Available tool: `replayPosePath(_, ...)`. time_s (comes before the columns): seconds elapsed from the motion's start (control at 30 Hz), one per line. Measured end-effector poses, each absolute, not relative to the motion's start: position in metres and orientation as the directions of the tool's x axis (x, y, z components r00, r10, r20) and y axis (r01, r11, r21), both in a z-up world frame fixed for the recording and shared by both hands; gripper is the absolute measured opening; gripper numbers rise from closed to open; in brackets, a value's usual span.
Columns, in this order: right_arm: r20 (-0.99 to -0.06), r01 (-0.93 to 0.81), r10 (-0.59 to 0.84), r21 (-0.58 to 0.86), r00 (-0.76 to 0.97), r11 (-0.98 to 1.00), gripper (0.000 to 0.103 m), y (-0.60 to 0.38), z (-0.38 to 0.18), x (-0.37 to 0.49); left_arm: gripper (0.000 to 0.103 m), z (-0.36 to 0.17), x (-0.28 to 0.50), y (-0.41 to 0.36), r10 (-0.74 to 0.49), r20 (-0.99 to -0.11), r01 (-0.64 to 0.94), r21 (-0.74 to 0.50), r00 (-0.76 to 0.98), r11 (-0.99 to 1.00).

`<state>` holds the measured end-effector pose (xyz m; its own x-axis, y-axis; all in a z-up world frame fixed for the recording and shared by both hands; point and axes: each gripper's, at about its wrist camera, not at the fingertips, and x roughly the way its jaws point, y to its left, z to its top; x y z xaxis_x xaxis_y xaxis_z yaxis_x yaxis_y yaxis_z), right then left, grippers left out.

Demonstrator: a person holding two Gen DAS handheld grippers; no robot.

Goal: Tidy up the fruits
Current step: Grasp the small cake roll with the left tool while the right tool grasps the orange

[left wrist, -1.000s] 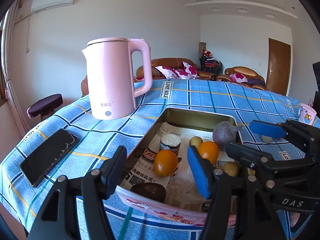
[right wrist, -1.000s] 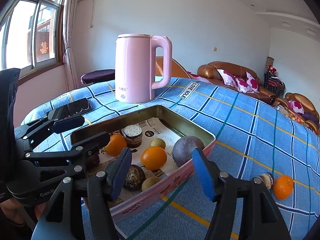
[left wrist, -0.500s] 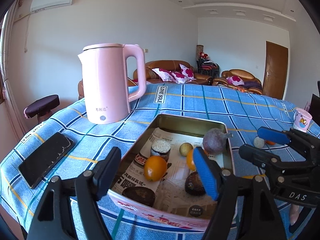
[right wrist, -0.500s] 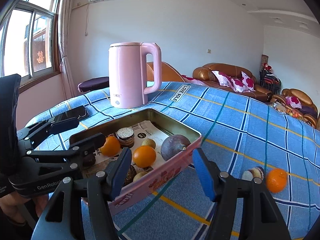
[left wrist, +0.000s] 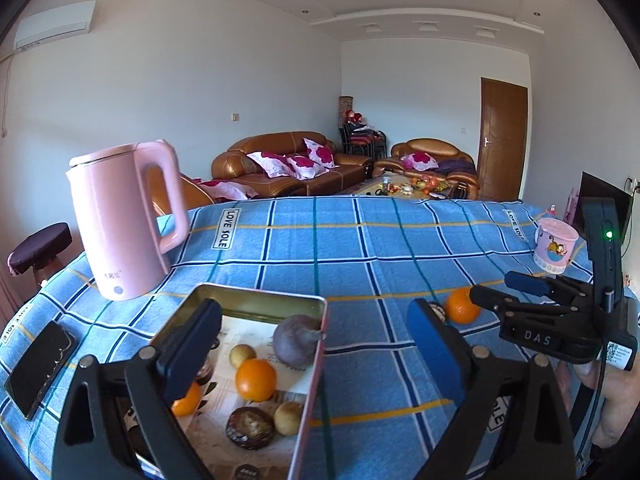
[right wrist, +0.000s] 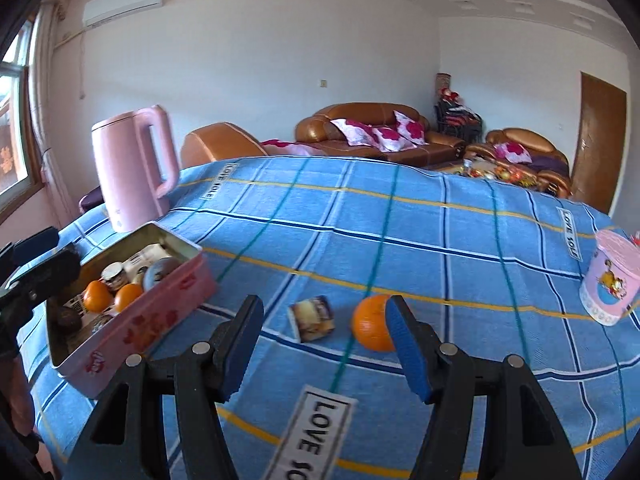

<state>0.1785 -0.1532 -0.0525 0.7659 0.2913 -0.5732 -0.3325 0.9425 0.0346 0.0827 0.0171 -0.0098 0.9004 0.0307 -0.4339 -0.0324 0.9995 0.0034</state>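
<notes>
Fingers on the right gripper (right wrist: pixel 324 340) stand apart with nothing between them, aimed down at the blue checked tablecloth (right wrist: pixel 440 240). Its right pad overlaps the loose orange (right wrist: pixel 370 328) in view, but the fruit sits beyond the tips, not pinched. A small wrapped snack (right wrist: pixel 312 318) lies just left of that orange. Left gripper (left wrist: pixel 316 344) is spread wide and empty; its jaws have just been opening, nothing between them, and it hangs over the near right edge of the pink tin (left wrist: pixel 312 380).

Tin holds two oranges (left wrist: pixel 256 379), a purple round fruit (left wrist: pixel 296 340), small yellowish fruits and dark items on newspaper. Pink kettle (left wrist: pixel 124 220) stands behind the tin, phone (left wrist: pixel 38 368) to its left, a pink cup (right wrist: pixel 612 280) far right.

Step, as I read it: a drop into the tin is done, and the right gripper is going for the last stray orange. Next move calls for shifting right so the orange sits centred between the pads, dropping lower, then closing; the wrapped snack is close, so avoid nudging it.

Versus a second ago: right view was filled by the tin, now it has swung onto the orange. Left view has drifted right, tin now at lower left.
</notes>
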Motion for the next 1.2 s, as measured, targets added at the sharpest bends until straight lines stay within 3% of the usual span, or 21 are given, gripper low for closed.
replayPosePath(0.17, -0.611, -0.239, 0.229, 0.067, 0.758, 0.969, 0.065, -0.176, -0.062, 0.206, 0.096, -0.018, 0.117, -0.006, 0.031, -0.476, -0.022, 0.024, 0.879, 0.999)
replayPosePath(0.4, -0.674, -0.251, 0.241, 0.084, 0.699, 0.964, 0.065, -0.164, -0.074, 0.229, 0.096, -0.028, 0.145, -0.013, 0.076, -0.488, -0.054, 0.059, 0.869, 0.997)
replayPosePath(0.7, -0.756, -0.247, 0.296, 0.182, 0.584, 0.952, 0.064, -0.164, -0.095, 0.245, 0.096, -0.035, 0.161, -0.021, 0.035, -0.524, -0.02, 0.035, 0.851, 0.999)
replayPosePath(0.77, -0.756, -0.256, 0.314, 0.198, 0.574, 0.946, 0.049, -0.165, -0.096, 0.242, 0.096, -0.038, 0.164, -0.025, 0.006, -0.541, 0.008, 0.024, 0.841, 1.0)
replayPosePath(0.83, -0.743, -0.265, 0.33, 0.211, 0.582, 0.941, 0.048, -0.169, -0.094, 0.236, 0.096, -0.041, 0.164, -0.031, -0.002, -0.549, 0.024, 0.032, 0.836, 0.999)
replayPosePath(1.13, -0.714, -0.185, 0.208, 0.111, 0.669, 0.976, 0.048, -0.198, -0.082, 0.222, 0.083, -0.061, 0.183, -0.058, -0.097, -0.628, 0.112, -0.015, 0.773, 0.994)
replayPosePath(1.2, -0.713, -0.174, 0.207, 0.12, 0.671, 0.977, 0.048, -0.205, -0.082, 0.222, 0.072, -0.067, 0.189, -0.064, -0.126, -0.657, 0.141, -0.03, 0.743, 0.99)
